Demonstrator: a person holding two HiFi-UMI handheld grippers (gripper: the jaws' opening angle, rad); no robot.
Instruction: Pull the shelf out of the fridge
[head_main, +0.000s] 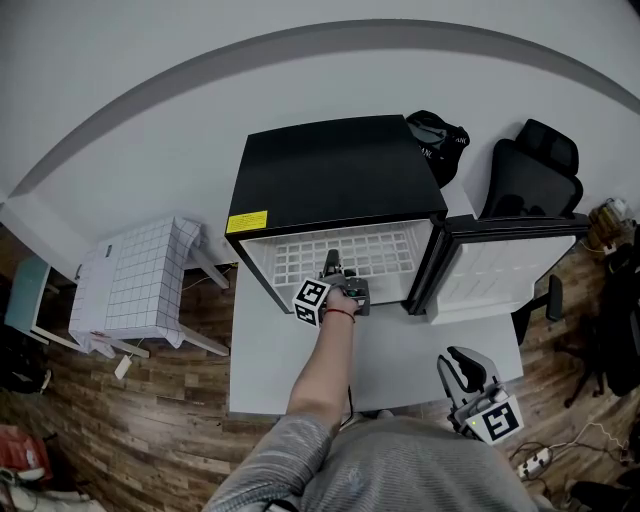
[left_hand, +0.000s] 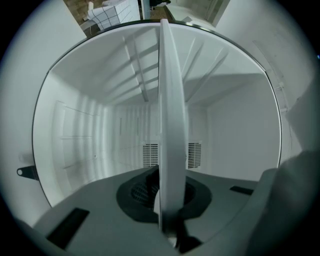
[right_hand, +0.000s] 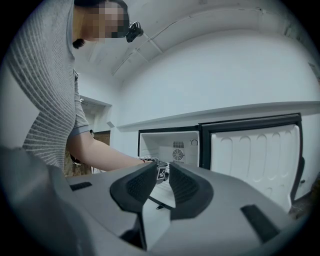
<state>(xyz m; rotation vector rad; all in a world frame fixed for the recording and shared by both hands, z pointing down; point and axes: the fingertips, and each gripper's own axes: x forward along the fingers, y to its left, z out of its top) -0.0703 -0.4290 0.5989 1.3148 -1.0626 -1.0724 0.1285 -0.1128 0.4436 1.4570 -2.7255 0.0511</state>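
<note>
At the black box-shaped mini fridge (head_main: 330, 165), the white plastic grid shelf (head_main: 350, 252) is clamped at its front rim by the left gripper (head_main: 333, 270); the right gripper (right_hand: 161, 181) is held with jaws parted, empty.

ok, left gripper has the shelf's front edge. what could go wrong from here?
1. The left gripper grips the shelf only by its thin front edge; it might slip off under a pull.
2. Nothing braces the fridge: the right gripper is off to the side, so the fridge may slide on the table.
3. Held at one edge, the shelf could droop once clear.
</note>
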